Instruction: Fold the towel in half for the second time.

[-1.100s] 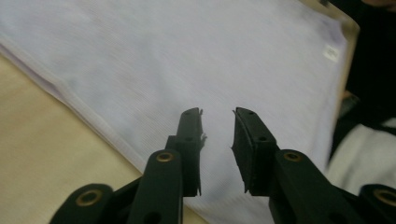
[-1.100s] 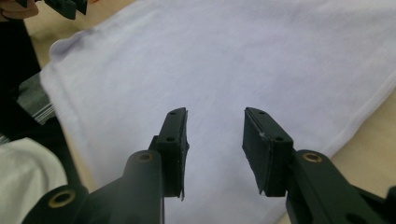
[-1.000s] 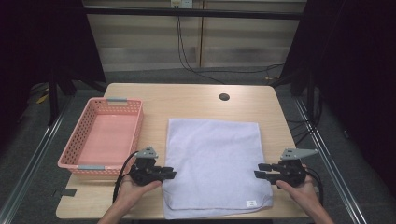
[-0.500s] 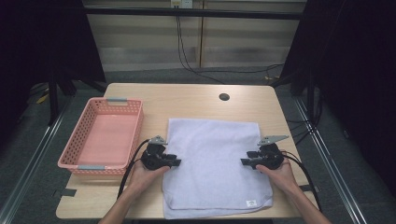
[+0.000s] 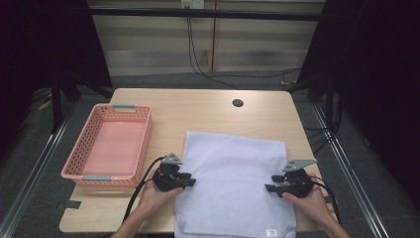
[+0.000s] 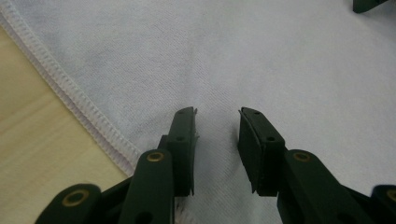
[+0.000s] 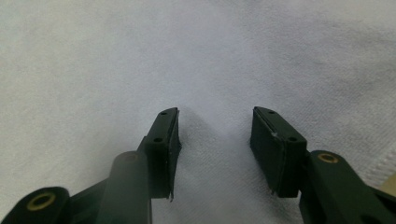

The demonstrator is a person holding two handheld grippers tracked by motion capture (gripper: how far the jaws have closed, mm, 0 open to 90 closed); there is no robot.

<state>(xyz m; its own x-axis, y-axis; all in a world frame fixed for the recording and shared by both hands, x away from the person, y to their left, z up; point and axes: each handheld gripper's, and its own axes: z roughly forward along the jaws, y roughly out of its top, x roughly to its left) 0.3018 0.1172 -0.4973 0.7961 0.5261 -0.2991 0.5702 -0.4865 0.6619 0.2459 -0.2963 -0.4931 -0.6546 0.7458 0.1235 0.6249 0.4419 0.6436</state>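
High view: a person's two hand-held grippers settle on a pale lavender towel lying flat on the near half of a wooden table, the left gripper at its left hem and the right gripper just inside its right edge. Both sets of jaws stand parted with nothing between them; in the left gripper view the stitched hem runs just beside the jaws, and cloth appears to bunch slightly between the pads, though contact is hard to confirm. The step in hand looks like taking hold for a fold; the next move likely calls for closing on the cloth at both sides together. Bare tabletop beyond the towel gives room to carry it forward, while a pink basket stands near the left hand.
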